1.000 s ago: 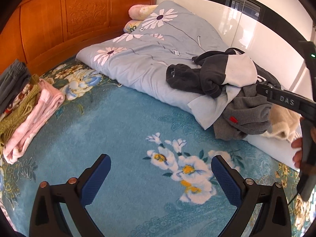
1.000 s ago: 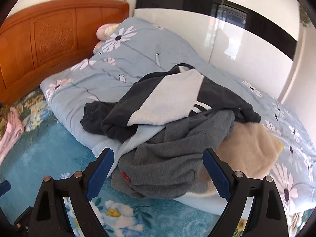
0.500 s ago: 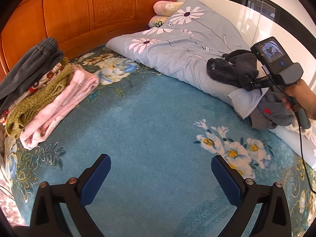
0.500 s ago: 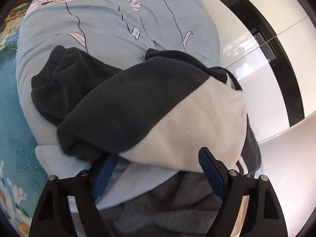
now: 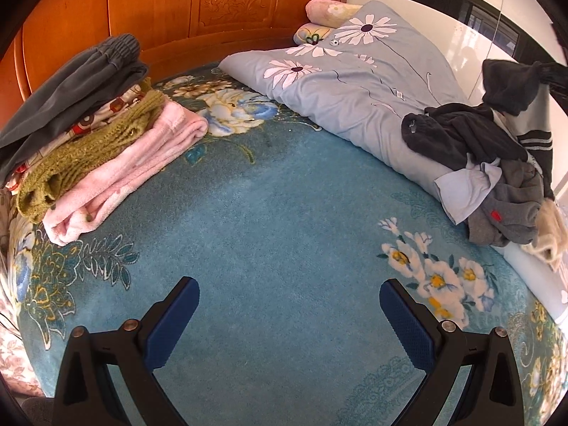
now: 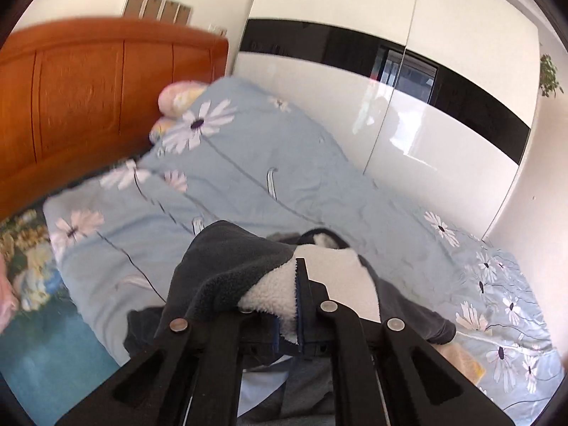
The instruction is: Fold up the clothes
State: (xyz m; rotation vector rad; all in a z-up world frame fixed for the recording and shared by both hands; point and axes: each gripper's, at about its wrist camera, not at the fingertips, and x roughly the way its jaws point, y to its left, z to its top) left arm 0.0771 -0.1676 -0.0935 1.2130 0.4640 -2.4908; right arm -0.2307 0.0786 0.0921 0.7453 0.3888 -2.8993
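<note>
My right gripper (image 6: 285, 305) is shut on a dark grey and white fleece top (image 6: 234, 262) and holds it lifted above the clothes pile. In the left wrist view the same top (image 5: 511, 85) hangs raised at the far right over the pile of unfolded clothes (image 5: 497, 177) on the blue quilt. My left gripper (image 5: 289, 316) is open and empty, low over the blue floral bedspread (image 5: 284, 213). A stack of folded clothes (image 5: 88, 135) lies at the left by the headboard.
A light blue daisy quilt (image 5: 355, 81) lies along the back right of the bed, with pillows (image 5: 326, 10) at its head. The wooden headboard (image 5: 177, 7) stands behind. White glossy wardrobe doors (image 6: 408, 113) run along the bed's far side.
My right gripper has closed on the fleece top and lifted it off the pile. My left gripper has swung further left, bringing the folded stack more into view.
</note>
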